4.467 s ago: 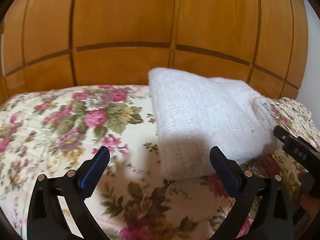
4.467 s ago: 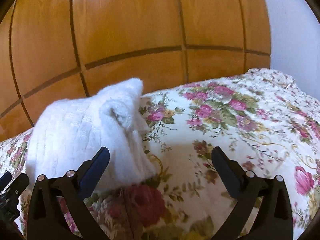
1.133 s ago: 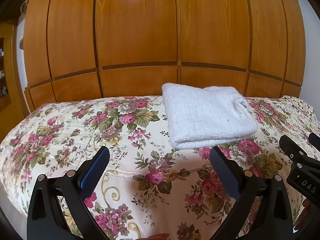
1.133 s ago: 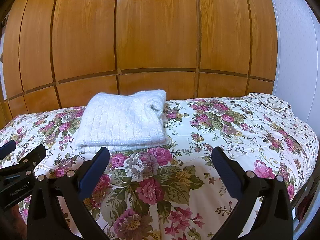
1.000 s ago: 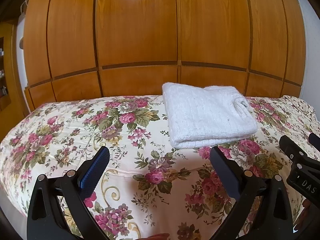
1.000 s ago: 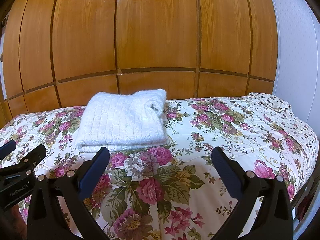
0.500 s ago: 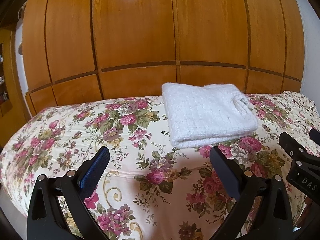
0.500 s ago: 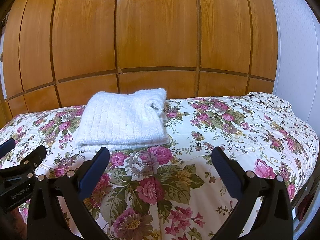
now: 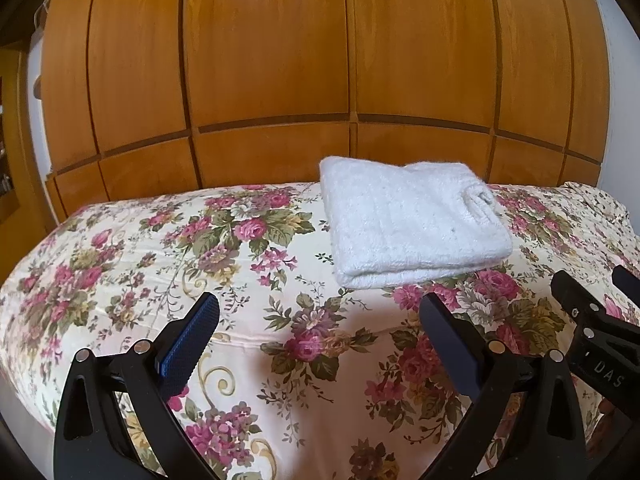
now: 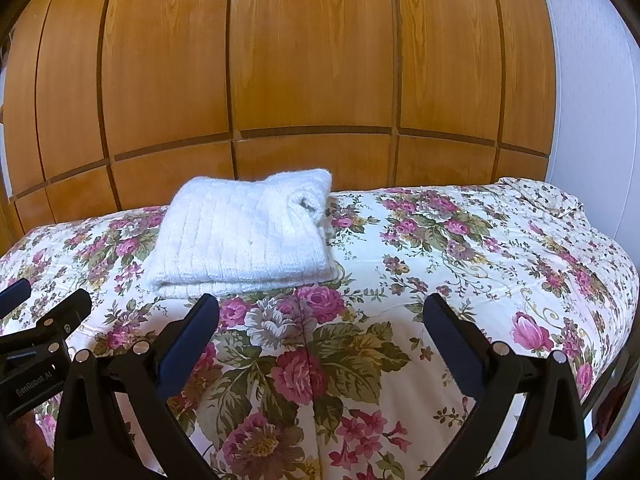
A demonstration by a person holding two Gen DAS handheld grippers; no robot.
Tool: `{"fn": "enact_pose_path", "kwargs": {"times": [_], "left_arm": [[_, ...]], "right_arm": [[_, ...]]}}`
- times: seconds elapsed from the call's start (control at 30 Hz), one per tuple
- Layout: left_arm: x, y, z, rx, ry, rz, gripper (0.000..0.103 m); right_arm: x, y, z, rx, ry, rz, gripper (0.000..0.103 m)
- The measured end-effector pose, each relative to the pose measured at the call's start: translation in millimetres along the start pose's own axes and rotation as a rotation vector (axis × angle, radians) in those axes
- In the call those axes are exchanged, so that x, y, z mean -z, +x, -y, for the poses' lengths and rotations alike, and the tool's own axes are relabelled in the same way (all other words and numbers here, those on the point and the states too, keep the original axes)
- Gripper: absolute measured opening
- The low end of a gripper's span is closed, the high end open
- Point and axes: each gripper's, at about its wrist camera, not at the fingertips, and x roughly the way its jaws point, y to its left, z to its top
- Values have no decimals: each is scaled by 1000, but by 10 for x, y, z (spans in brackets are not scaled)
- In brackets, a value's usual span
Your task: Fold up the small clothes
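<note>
— White knit garment [image 9: 412, 224]: condition and place?
— Folded into a flat rectangle, a rolled cuff or collar at its upper right corner. Lies on the bedspread [image 9: 168, 264], centre-right of the left wrist view, centre-left of the right wrist view [image 10: 244, 232].
— Bedspread?
— Cream cloth, pink roses, green leaves. Covers the whole bed, seam running down the lower middle of the right view.
— Left gripper [image 9: 320, 320]?
— Lower frame, fingers spread wide, grasping nothing, apart from the garment.
— Right gripper [image 10: 320, 320]?
— Same: fingers released, empty, just short of the garment's near edge.
— Background?
— Wooden wardrobe panels [image 10: 312, 60], glossy, across the upper frame; white wall [image 10: 592, 92] at right edge.
</note>
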Motion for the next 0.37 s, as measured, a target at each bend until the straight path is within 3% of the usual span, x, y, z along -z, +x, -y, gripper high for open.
{"fn": "enact_pose_path", "kwargs": {"times": [0.37], "left_arm": [[25,181,-3,25,5,-41,99]], "right_arm": [[50,164,84,23,29,-45,101]]}}
